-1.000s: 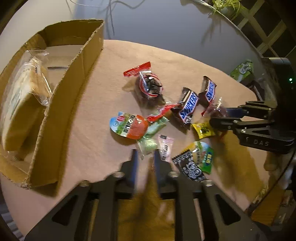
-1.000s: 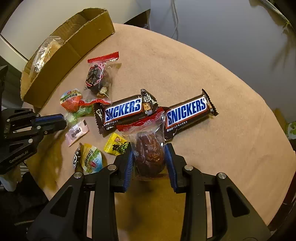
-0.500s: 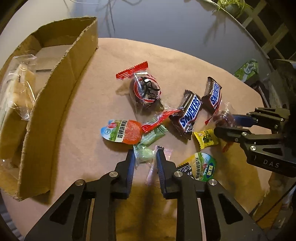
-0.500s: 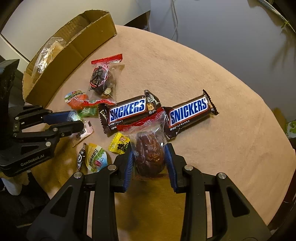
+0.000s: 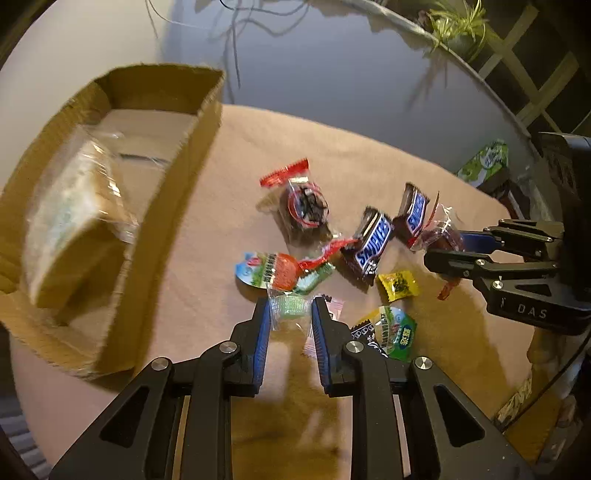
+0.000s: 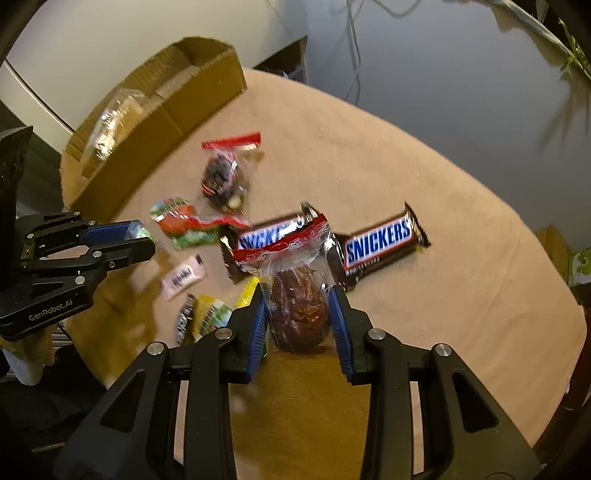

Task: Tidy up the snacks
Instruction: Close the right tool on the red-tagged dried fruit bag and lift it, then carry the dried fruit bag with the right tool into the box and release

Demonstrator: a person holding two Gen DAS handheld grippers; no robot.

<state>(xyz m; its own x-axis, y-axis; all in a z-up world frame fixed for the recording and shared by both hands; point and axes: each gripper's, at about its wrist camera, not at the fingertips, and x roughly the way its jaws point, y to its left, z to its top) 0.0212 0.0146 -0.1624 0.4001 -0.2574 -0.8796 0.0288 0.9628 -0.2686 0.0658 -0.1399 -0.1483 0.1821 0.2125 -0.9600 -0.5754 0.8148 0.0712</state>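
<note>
My left gripper (image 5: 289,314) is shut on a small green candy in a clear wrapper (image 5: 290,307), held just above the tan tablecloth. My right gripper (image 6: 297,312) is shut on a clear bag with a red top holding a dark brown snack (image 6: 300,306), lifted off the cloth. Loose snacks lie between them: two Snickers bars (image 6: 378,243) (image 5: 373,245), a red-topped bag of dark snack (image 5: 304,206), a red and green jelly pack (image 5: 271,269), a yellow candy (image 5: 398,284), a pink sachet (image 6: 183,277). A cardboard box (image 5: 162,218) at left holds a wrapped bread pack (image 5: 70,225).
The round table's edge (image 6: 546,295) curves close on the right and near sides. A green and black pack (image 5: 391,332) lies beside my left fingers. A green box (image 5: 487,160) sits beyond the table's far right edge, and a plant (image 5: 454,22) hangs at the back.
My left gripper closed on the green candy and lifted it slightly. My right gripper rose a little with the brown snack bag, which now hangs above the Snickers bars.
</note>
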